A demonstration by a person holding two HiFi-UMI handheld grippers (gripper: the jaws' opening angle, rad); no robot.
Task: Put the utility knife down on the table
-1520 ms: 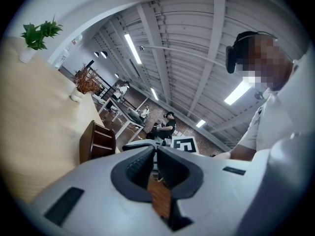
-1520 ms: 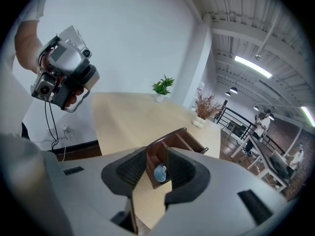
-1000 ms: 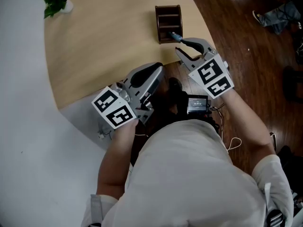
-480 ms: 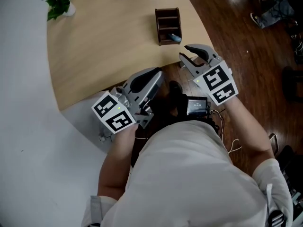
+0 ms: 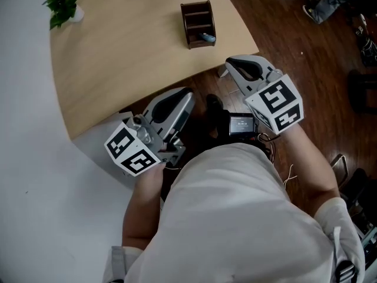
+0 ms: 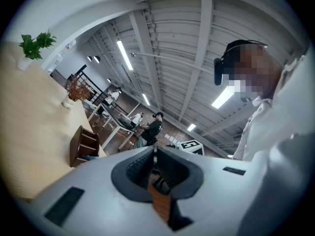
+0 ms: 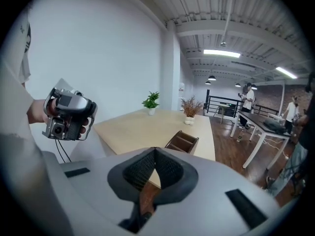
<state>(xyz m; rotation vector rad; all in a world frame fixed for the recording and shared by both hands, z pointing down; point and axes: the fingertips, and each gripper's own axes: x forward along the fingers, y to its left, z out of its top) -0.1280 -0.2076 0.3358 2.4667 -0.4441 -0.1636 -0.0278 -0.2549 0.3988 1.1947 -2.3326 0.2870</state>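
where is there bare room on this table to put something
The table is bare across its middle and near part, bordered by the potted plant at the far left, the dried plant at the far end and the organizer by the right edge. Nowhere crowded.

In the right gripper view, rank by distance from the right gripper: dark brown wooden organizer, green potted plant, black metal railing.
1. Dark brown wooden organizer, on the table ahead.
2. Green potted plant, table's far edge, left.
3. Black metal railing, beyond the table, right.

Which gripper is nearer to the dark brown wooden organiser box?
Right. The right gripper is below-right of the dark brown wooden organiser box; the left gripper is farther off, below it.
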